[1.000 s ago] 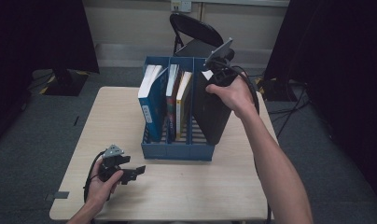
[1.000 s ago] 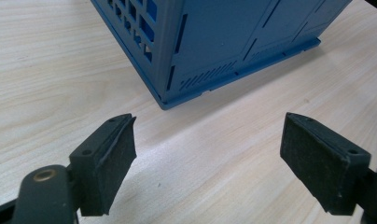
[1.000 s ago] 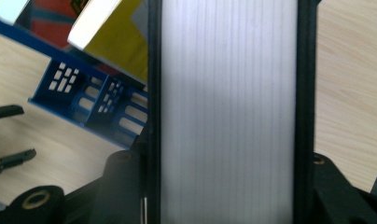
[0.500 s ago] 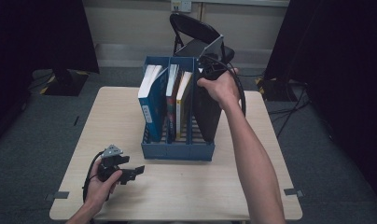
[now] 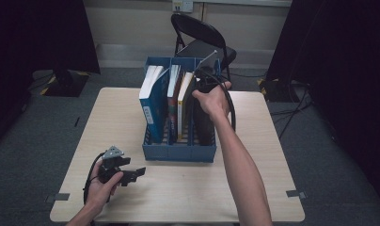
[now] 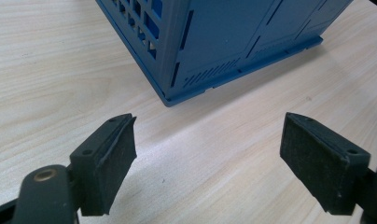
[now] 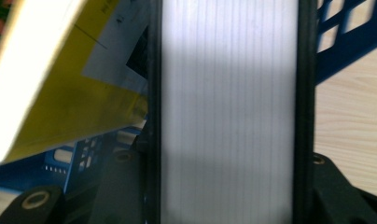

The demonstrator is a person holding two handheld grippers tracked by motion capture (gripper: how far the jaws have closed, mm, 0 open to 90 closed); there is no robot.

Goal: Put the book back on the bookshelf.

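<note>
Your right gripper (image 7: 228, 205) is clamped across the thick black-covered book (image 7: 228, 93), which stands part-way down in the rightmost slot of the blue file rack (image 5: 178, 153). If it goes in skewed, a corner could catch the divider or nudge the leaning yellow book (image 7: 60, 93). The right gripper view shows the white page edges between the jaws, while the high view shows the slot and your left gripper (image 5: 127, 175) resting wide open and empty on the table (image 5: 273, 141).
</note>
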